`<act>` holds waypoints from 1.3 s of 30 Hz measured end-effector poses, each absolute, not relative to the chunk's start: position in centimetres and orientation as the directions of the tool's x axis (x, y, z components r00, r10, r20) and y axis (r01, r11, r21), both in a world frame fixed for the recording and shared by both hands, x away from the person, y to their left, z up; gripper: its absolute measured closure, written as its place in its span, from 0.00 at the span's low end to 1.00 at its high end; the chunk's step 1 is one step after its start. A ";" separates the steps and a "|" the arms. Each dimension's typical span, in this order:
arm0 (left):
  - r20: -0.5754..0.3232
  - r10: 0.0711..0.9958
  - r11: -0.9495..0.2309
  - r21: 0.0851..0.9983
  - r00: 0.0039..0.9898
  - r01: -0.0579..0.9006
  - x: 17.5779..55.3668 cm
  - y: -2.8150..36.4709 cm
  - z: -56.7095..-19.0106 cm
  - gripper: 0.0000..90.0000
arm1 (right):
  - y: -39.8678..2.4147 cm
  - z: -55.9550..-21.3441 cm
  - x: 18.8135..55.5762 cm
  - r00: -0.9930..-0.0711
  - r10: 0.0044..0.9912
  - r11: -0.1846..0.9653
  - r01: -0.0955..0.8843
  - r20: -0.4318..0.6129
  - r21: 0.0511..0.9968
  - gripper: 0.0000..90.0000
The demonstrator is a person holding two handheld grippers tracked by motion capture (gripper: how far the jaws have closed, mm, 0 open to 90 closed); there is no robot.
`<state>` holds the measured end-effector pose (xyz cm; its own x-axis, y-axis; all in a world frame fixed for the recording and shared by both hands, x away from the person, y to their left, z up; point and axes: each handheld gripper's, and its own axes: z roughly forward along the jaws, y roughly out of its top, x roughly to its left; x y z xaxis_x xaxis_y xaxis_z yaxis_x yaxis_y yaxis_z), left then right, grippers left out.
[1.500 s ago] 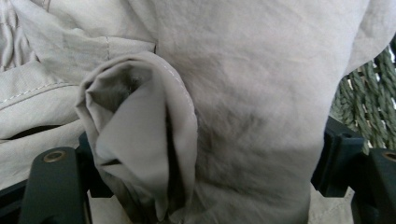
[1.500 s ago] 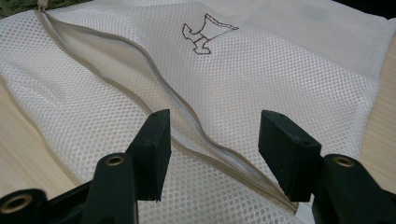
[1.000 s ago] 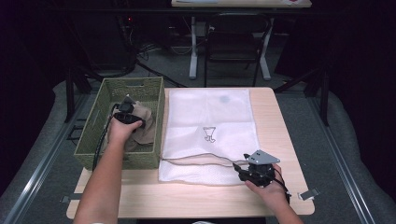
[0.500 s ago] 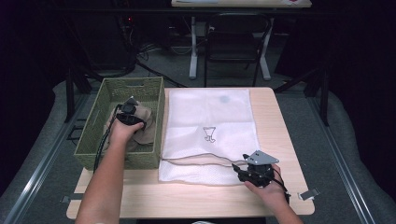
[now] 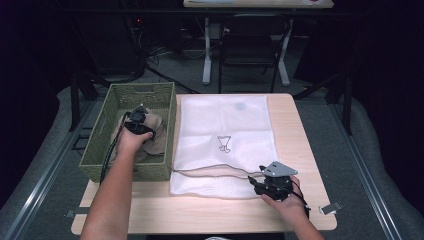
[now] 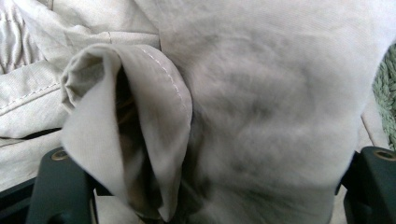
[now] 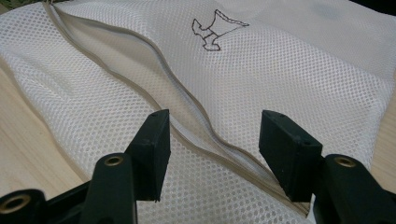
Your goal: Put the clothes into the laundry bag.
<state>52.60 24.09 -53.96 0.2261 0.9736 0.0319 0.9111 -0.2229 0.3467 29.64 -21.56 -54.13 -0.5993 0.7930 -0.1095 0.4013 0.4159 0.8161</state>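
1. Left gripper (image 5: 136,121) down in green woven basket (image 5: 100,150), jaws wide, just closing a little, beige garment (image 6: 261,116) bunched between them, not yet pinched.
2. Right gripper (image 7: 212,140) wide open, holding nothing, over unzipped edge of white mesh laundry bag (image 5: 225,125).
3. Bag flat on wooden table (image 5: 300,125), just beside basket.
4. Chair (image 5: 252,45) beyond the table.

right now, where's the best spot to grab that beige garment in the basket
Probably the raised fold of the beige garment, which stands up in a loop between the left gripper jaws. Come straight down from above, since the green basket walls block the sides; a standing fold suits a pinch better than flat cloth.
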 end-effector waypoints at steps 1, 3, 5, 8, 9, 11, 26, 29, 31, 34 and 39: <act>0.032 0.974 -0.223 0.347 0.226 0.911 52.6 24.1 -54.0 0.28 | -21.5 -54.1 29.6 -0.601 0.792 0.416 0.400 -0.110 0.817 0.48; 0.033 0.974 -0.223 0.348 0.226 0.911 52.6 24.1 -53.9 0.29 | -21.5 -54.2 29.6 -0.600 0.792 0.416 0.401 -0.108 0.816 0.48; 0.036 0.974 -0.223 0.350 0.225 0.910 52.6 24.0 -54.0 0.30 | -21.5 -54.2 29.6 -0.602 0.791 0.417 0.401 -0.109 0.816 0.48; 0.037 0.974 -0.224 0.346 0.226 0.911 52.6 24.1 -53.9 0.32 | -21.5 -54.2 29.6 -0.603 0.791 0.417 0.401 -0.108 0.815 0.48; 0.036 0.974 -0.223 0.348 0.225 0.911 52.6 24.1 -53.9 0.33 | -21.5 -54.2 29.6 -0.602 0.791 0.417 0.401 -0.108 0.815 0.48; 0.034 0.974 -0.222 0.349 0.224 0.910 52.5 24.1 -53.9 0.34 | -21.5 -54.2 29.6 -0.602 0.791 0.417 0.402 -0.108 0.815 0.48; 0.035 0.970 -0.236 0.355 0.240 0.905 52.4 24.2 -53.7 0.47 | -21.4 -54.2 29.6 -0.605 0.789 0.420 0.401 -0.109 0.814 0.48; 0.041 0.969 -0.244 0.353 0.245 0.903 52.4 24.2 -53.6 0.50 | -21.4 -54.2 29.6 -0.605 0.789 0.420 0.401 -0.109 0.814 0.48; 0.036 0.970 -0.238 0.355 0.241 0.904 52.3 24.2 -53.6 0.53 | -21.4 -54.2 29.6 -0.605 0.789 0.420 0.401 -0.109 0.814 0.48; 0.033 0.970 -0.236 0.356 0.240 0.904 52.3 24.2 -53.5 0.56 | -21.4 -54.2 29.6 -0.605 0.788 0.421 0.401 -0.110 0.814 0.48; 0.026 0.971 -0.230 0.356 0.236 0.906 52.3 24.3 -53.4 0.61 | -21.4 -54.2 29.6 -0.606 0.788 0.421 0.400 -0.110 0.814 0.48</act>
